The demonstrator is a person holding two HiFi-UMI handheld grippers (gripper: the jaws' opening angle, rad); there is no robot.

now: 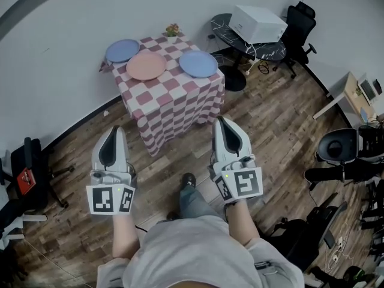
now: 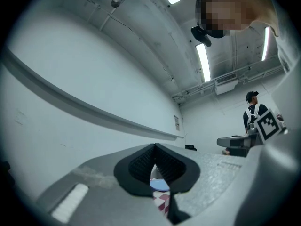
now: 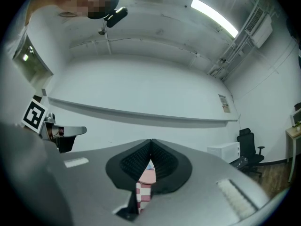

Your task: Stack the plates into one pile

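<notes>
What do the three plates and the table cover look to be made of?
The left blue plate, right blue plate and pink plate look like matte plastic, perhaps melamine: flat pastel colour, no glare; too far to be sure. The checkered cover looks like cloth: it hangs in soft folds down the sides.

I see the counter (image 1: 174, 98) draped in red-and-white checks. On it sit a pale blue plate (image 1: 122, 50), a pink plate (image 1: 146, 65) and a second blue plate (image 1: 198, 63). The floor (image 1: 276, 119) is brown wood grain. My left gripper (image 1: 115, 129) and right gripper (image 1: 221, 121) are grey, with black-and-white square markers.
</notes>
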